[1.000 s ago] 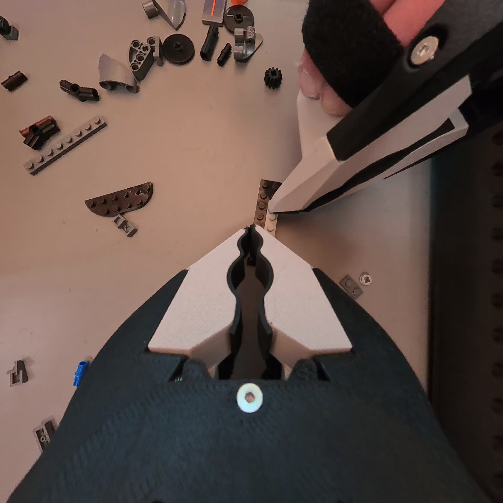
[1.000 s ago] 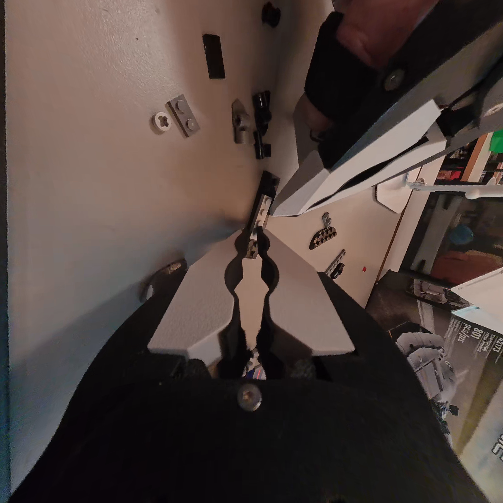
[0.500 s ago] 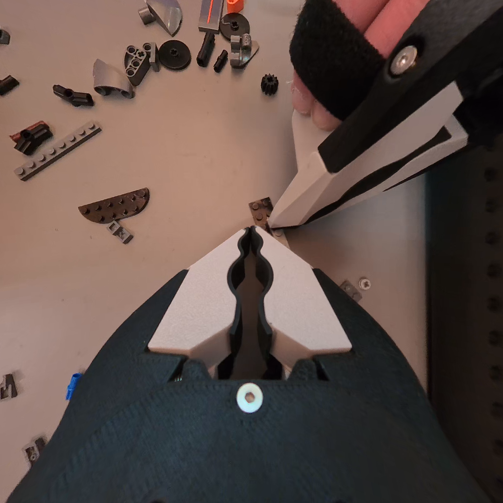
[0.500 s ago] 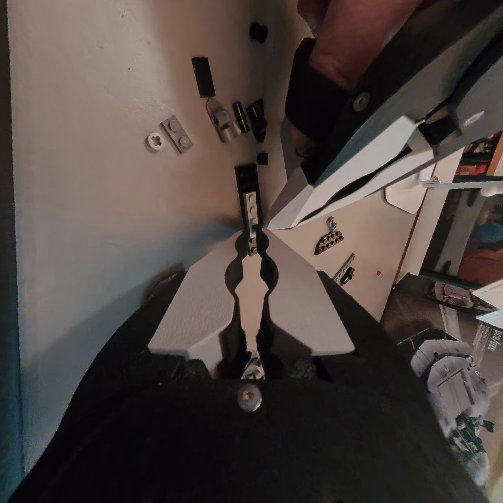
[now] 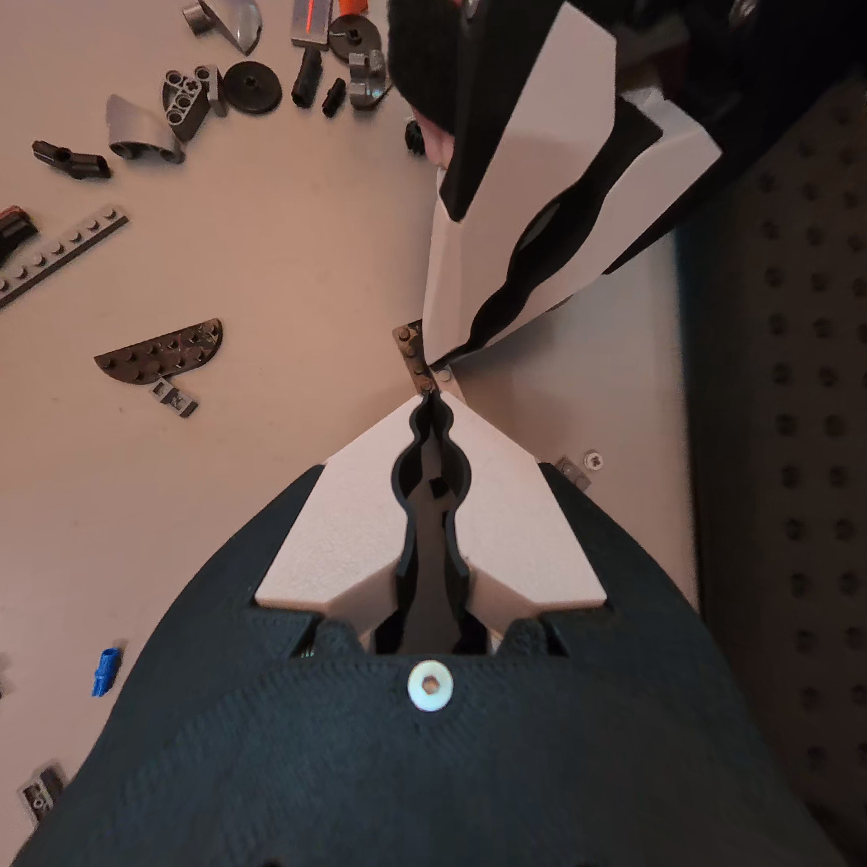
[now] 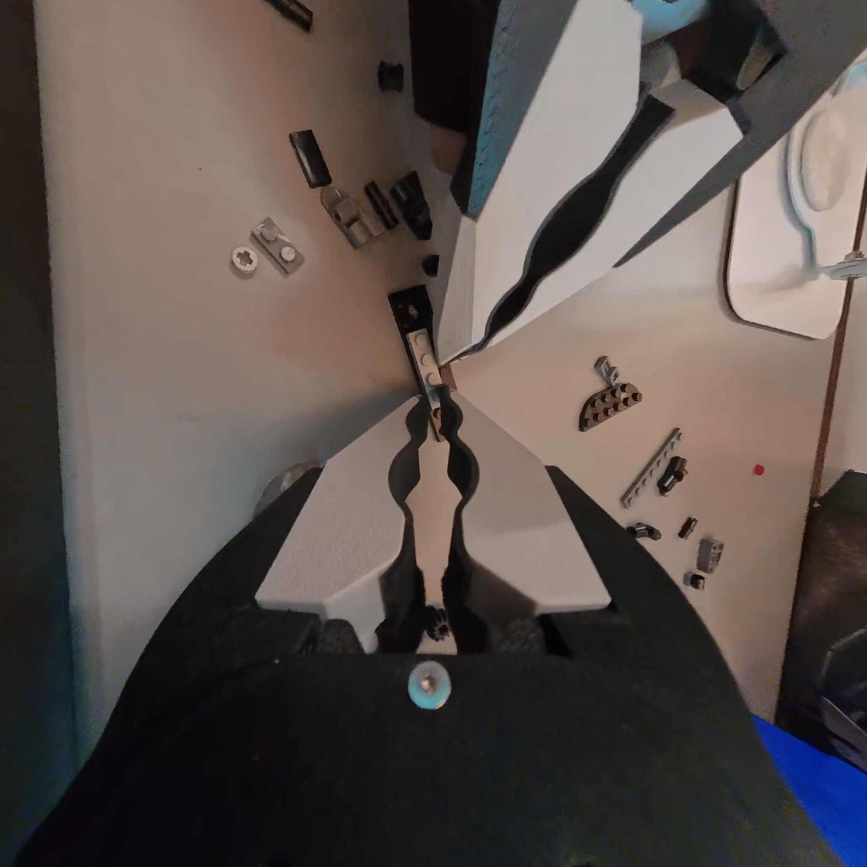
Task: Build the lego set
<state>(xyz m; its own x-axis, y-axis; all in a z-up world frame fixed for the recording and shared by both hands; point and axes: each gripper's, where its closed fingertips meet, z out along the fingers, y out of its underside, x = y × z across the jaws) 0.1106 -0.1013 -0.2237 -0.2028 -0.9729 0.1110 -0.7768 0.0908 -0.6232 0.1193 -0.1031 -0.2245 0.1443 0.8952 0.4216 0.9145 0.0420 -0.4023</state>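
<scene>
A long black plate with a light grey plate on top (image 6: 422, 356) is held above the pale table (image 6: 164, 328). My right gripper (image 6: 434, 399) is shut on its near end, which runs in between the fingertips. My left gripper (image 6: 444, 362) comes in from the upper right, shut, with its tips at the grey plate's edge. In the left wrist view the plate (image 5: 415, 356) shows as a dark studded strip. My left gripper (image 5: 429, 396) is shut at its near end, and the right gripper (image 5: 434, 363) meets its side from above.
Loose parts lie on the table: a dark half-round plate (image 5: 162, 354), a long grey plate (image 5: 61, 253), a black disc (image 5: 252, 87), a blue pin (image 5: 105, 672), and a small grey plate (image 6: 277, 246). A dark perforated surface (image 5: 774, 422) borders the table's right edge. Less than 4 cm separates the two grippers' tips. Both grippers' tips are roughly 15 cm from the black disc (image 5: 252, 87).
Both grippers have tilted about the plate, so each now shows its jaw gap to the other's camera. The plate has swung to a new angle between them.
</scene>
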